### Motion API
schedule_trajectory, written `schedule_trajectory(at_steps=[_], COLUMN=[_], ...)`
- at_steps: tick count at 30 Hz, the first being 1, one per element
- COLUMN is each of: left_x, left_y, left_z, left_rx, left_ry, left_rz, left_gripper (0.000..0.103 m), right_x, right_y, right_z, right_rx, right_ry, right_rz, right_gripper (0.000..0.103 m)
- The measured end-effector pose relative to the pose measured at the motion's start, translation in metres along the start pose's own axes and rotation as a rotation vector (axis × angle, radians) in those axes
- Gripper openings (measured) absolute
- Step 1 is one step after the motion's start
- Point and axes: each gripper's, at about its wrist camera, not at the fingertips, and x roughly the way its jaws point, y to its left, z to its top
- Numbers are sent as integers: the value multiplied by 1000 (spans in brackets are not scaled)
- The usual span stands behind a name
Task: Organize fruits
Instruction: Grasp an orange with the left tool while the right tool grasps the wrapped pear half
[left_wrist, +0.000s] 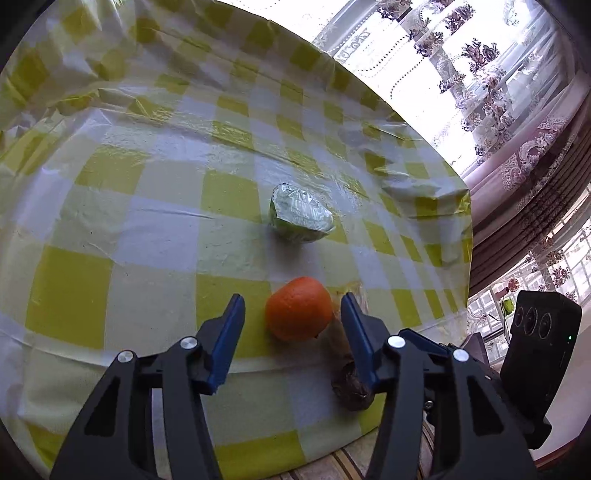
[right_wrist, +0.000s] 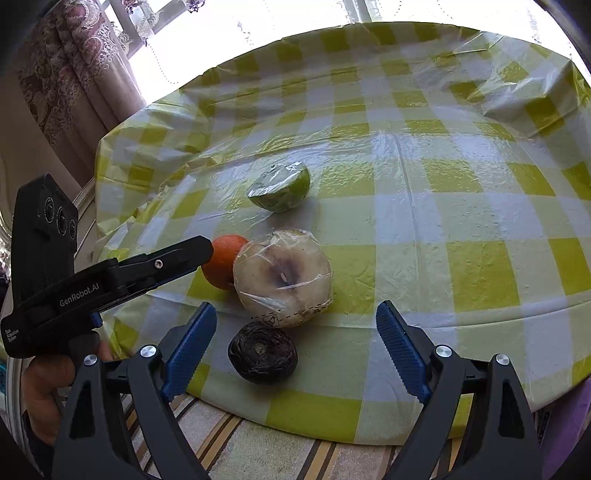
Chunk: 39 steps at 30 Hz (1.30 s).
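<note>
Nothing looks sorted yet — four fruits lie loose on the checked surface (right_wrist: 461, 206). The left gripper (left_wrist: 291, 314) brackets the orange (left_wrist: 299, 308) at lower centre, fingers apart, not visibly pressing. The right gripper (right_wrist: 295, 345) hangs wide open over the dark fruit (right_wrist: 262, 352), empty. The wrapped pale half (right_wrist: 282, 277) and wrapped green half (right_wrist: 279, 186) wait — no container shows.

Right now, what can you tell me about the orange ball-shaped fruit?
The orange is round, bright and slightly dimpled, whole and unwrapped. It sits on the yellow-checked tablecloth near the table's front edge, between the open blue fingers of the left gripper, which do not press it. In the right wrist view it appears to touch a pale plastic-wrapped fruit half.
</note>
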Motion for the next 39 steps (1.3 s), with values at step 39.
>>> schedule_trajectory(at_steps=[39], left_x=[15], left_y=[6], left_z=[-1], left_rx=[-52], left_ry=[17], left_rz=[-65], left_gripper=[42], right_x=[25], right_y=[1], right_z=[13], right_rx=[-33], right_ry=[19], right_rz=[-40], right_gripper=[62])
